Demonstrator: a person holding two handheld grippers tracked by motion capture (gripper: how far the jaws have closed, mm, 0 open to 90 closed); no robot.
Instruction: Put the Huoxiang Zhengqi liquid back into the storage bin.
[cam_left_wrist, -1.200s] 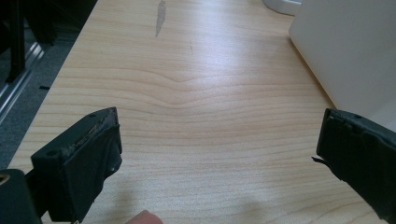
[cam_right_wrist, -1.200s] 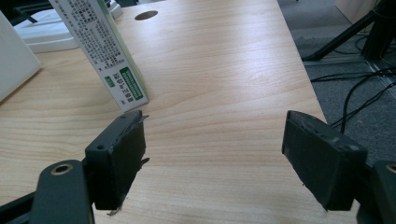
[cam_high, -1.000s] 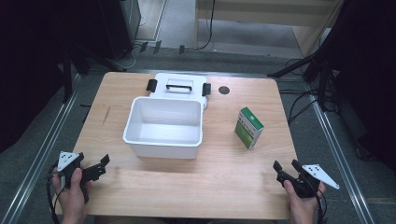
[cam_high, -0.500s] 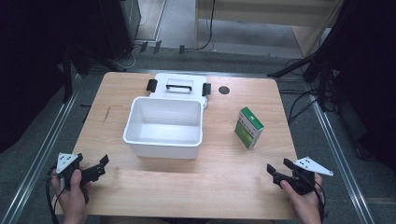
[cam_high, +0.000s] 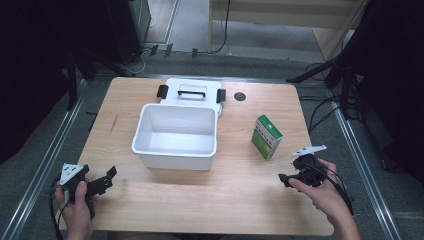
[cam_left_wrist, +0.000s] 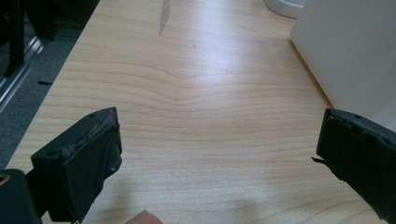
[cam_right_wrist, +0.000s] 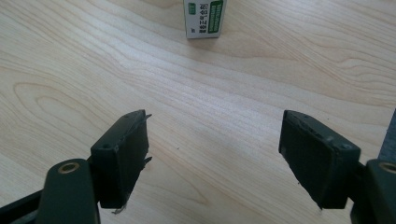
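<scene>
Early going: the green box (cam_high: 266, 136) stands untouched on the counter (cam_high: 200, 200), right of the empty white bin (cam_high: 176, 136). Right gripper (cam_high: 284, 179) aims at it, fingers wide, empty. Left gripper (cam_high: 111, 174) waits open. Grasp and placing are all left.

Right gripper (cam_high: 286, 178) lifted off table edge, moved nearer green box (cam_high: 266, 136).

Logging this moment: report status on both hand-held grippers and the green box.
Left hand-held gripper open, empty. Right hand-held gripper open, empty, short of the green box. Box upright on table; bare wood between.
</scene>
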